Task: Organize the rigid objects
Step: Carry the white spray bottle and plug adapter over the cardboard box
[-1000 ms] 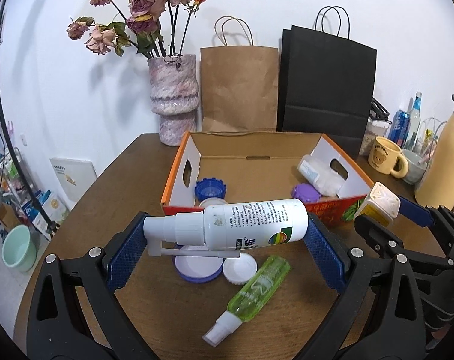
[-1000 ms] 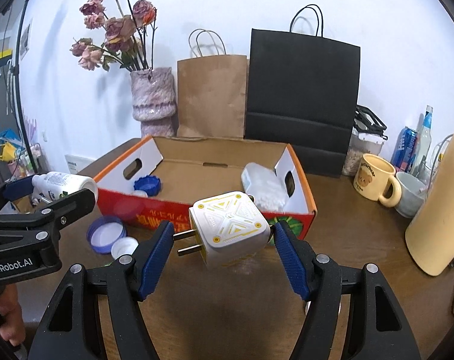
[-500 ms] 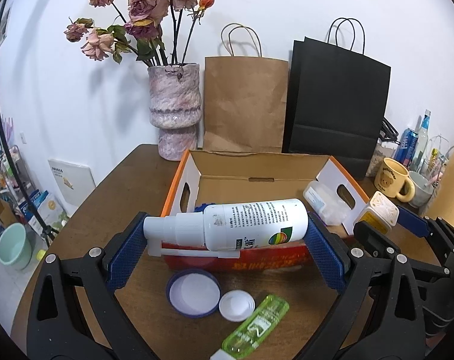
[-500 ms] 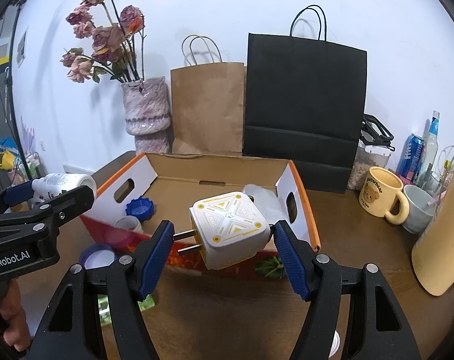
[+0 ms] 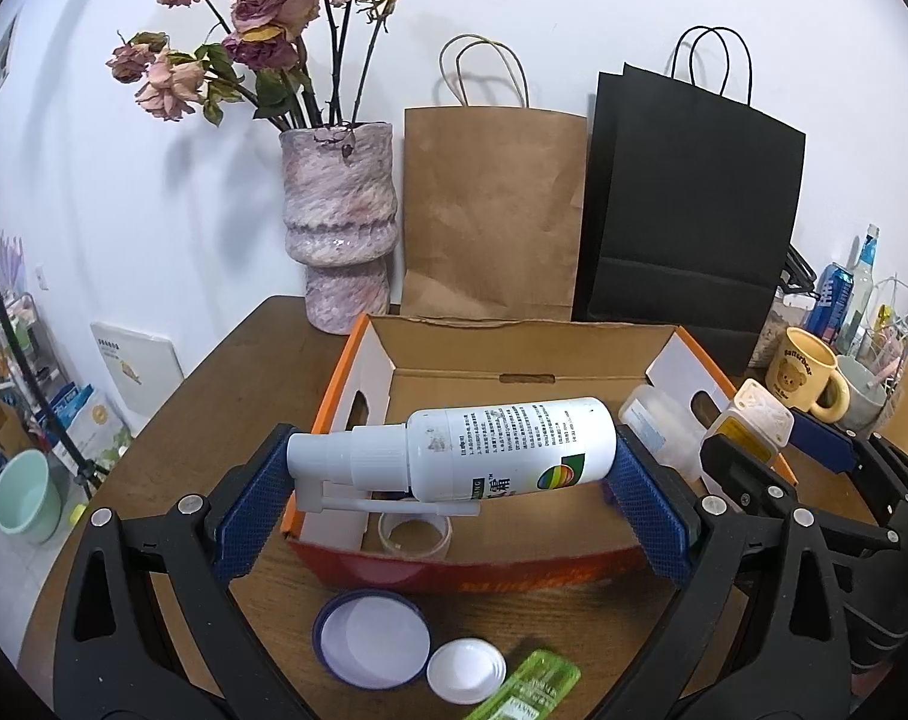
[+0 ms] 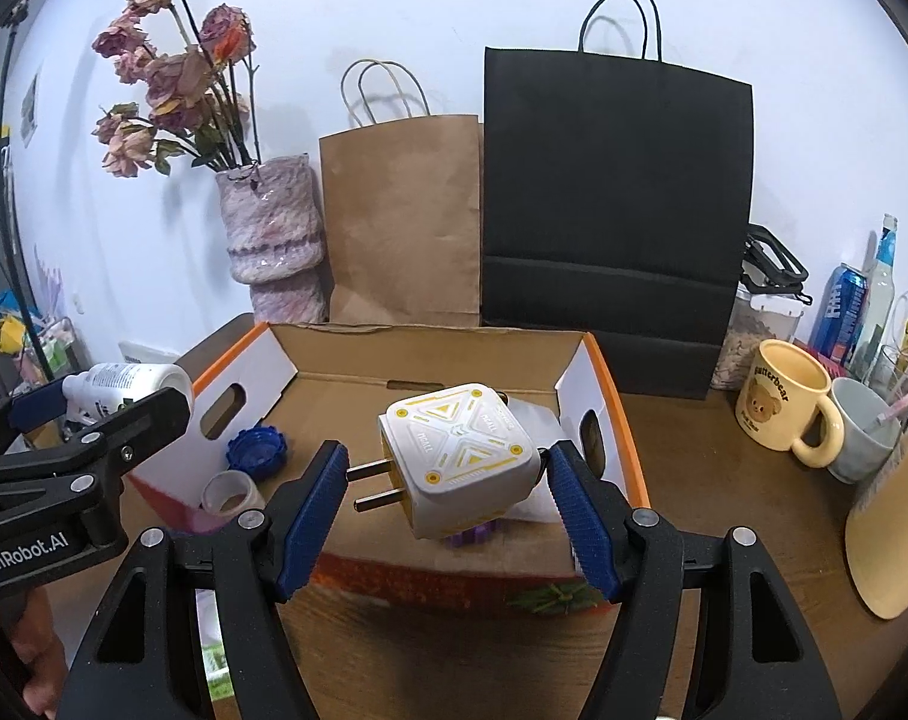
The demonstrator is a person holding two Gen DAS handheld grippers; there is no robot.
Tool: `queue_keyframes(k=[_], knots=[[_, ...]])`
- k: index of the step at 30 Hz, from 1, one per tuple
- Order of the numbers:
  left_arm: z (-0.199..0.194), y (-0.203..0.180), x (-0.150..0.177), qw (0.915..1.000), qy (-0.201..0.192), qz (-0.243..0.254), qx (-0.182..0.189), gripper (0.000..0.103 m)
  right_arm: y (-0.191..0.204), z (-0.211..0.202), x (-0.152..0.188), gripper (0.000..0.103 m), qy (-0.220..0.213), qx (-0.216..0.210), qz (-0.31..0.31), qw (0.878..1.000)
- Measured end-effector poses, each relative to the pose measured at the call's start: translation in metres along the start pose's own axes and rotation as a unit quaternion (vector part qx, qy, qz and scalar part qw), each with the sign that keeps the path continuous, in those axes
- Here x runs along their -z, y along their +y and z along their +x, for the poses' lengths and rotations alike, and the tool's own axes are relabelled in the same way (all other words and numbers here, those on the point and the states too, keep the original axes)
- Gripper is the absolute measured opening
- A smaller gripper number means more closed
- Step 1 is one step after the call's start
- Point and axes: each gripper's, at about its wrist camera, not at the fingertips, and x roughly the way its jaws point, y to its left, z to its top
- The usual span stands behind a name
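My left gripper (image 5: 448, 480) is shut on a white spray bottle (image 5: 502, 447), held sideways over the front wall of the open cardboard box (image 5: 454, 570). My right gripper (image 6: 448, 492) is shut on a white and yellow plug adapter (image 6: 460, 459), held over the box's (image 6: 430, 354) front right part. The adapter also shows in the left wrist view (image 5: 751, 420), and the bottle in the right wrist view (image 6: 124, 384). Inside the box lie a blue cap (image 6: 256, 450), a tape roll (image 6: 232, 492) and a clear plastic container (image 5: 658, 429).
In front of the box lie a blue lid (image 5: 373, 639), a white cap (image 5: 466, 669) and a green spray bottle (image 5: 529, 690). Behind stand a flower vase (image 5: 337, 228), a brown bag (image 5: 493, 210) and a black bag (image 5: 688, 210). Mugs (image 6: 787, 411) stand right.
Both grippers have risen and moved forward towards the box with their objects; the box now lies under them, and the table items have slid low in view.
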Motion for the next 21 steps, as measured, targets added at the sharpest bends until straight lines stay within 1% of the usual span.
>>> queue_keyframes(k=[21], knots=[[0.044,-0.008,-0.021,1.0000,0.004,0.009,-0.001,0.098,-0.010,0.046,-0.017,0.073,0.010,0.010,-0.009,1.000]])
